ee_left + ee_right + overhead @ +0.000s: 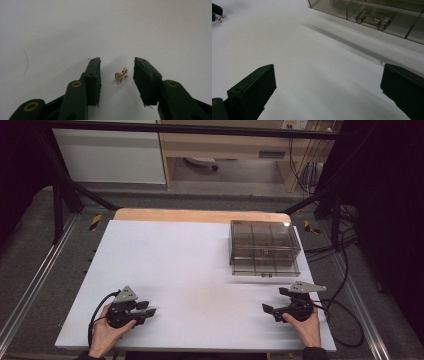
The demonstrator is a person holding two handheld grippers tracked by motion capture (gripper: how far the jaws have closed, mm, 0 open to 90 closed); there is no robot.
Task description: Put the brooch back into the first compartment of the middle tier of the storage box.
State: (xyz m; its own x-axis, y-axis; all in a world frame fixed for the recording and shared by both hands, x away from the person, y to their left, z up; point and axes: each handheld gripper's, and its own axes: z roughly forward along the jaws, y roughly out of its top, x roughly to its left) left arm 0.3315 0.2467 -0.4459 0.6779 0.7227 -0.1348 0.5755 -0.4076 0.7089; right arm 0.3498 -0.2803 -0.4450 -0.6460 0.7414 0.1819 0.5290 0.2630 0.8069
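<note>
Left gripper point(117, 72): black jaws partly spread, holding nothing, pads clear of the item on both sides. Right gripper point(328, 86): jaws spread wide, nothing between them.

Item: small gold-coloured bow-shaped charm set with clear stones point(121, 75), lying flat on the white table surface point(190, 265). It sits between the left jaws, apart from both.

Background: smoky transparent plastic compartment box point(263, 247), far right.
</note>
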